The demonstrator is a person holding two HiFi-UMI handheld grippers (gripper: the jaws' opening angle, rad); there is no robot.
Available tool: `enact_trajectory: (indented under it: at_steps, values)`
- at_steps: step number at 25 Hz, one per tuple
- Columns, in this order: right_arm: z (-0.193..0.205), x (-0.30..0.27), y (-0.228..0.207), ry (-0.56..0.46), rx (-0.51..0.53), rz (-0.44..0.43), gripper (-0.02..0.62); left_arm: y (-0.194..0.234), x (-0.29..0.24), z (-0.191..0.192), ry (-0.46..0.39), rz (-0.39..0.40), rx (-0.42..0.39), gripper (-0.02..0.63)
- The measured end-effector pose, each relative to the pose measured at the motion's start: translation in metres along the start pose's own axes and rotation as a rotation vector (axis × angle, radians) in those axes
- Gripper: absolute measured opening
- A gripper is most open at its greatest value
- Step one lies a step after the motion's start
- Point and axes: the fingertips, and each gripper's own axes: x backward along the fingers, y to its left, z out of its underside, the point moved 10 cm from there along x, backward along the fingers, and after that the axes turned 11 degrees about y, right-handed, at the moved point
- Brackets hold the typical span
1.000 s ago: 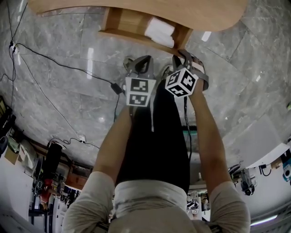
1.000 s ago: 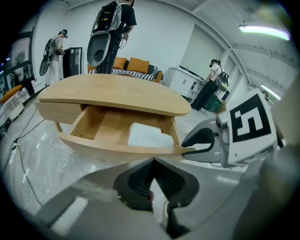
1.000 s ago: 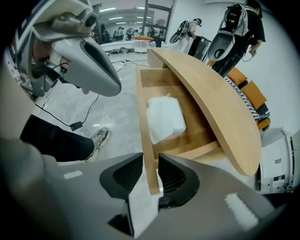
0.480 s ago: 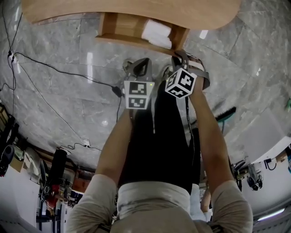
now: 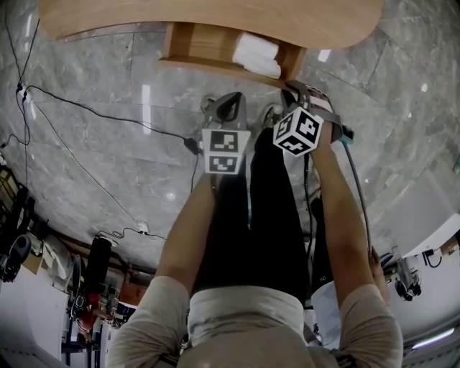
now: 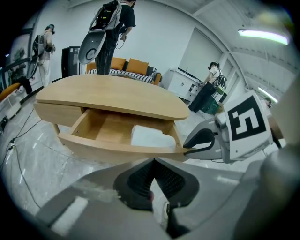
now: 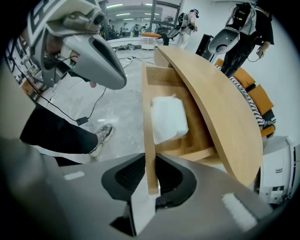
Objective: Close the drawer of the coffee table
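Observation:
The wooden coffee table has its drawer pulled out, with a folded white cloth lying in its right end. My right gripper points steeply down and is shut on the drawer's front panel near its right corner. Its jaws have just been closing with that panel between them. My left gripper is shut on nothing and hangs in front of the drawer front, apart from it. In the head view the left gripper and right gripper sit side by side.
Black cables run over the grey marble floor left of the table. The wearer's legs and a shoe stand just before the drawer. Behind the table are a sofa and a person with gear.
Both grippers sit slightly lower and further right in the head view. The right gripper stays at the drawer's front right corner. The drawer stands as far out as before.

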Motion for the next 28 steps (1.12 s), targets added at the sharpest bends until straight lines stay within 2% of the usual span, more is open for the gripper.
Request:
enact_trajectory:
  at_steps: [4, 8, 11, 15, 28]
  values:
    - [-0.001, -0.005, -0.001, 0.018, -0.03, 0.009, 0.077, 0.01, 0.009, -0.003, -0.013, 0.003, -0.011, 0.02]
    - [0.001, -0.005, -0.004, 0.033, -0.059, 0.042, 0.08, 0.022, 0.015, -0.003, -0.005, 0.003, -0.055, 0.02]
    - [0.0, -0.004, -0.012, 0.026, -0.051, 0.055, 0.081, 0.029, 0.009, -0.009, -0.008, -0.016, -0.032, 0.02]
    - [0.003, -0.008, -0.004, 0.01, -0.054, 0.029, 0.081, 0.027, 0.003, -0.007, 0.003, -0.029, 0.002, 0.02]
    - [0.004, -0.002, -0.014, -0.003, -0.09, 0.029, 0.084, 0.019, -0.003, -0.025, 0.012, -0.008, -0.027, 0.02]
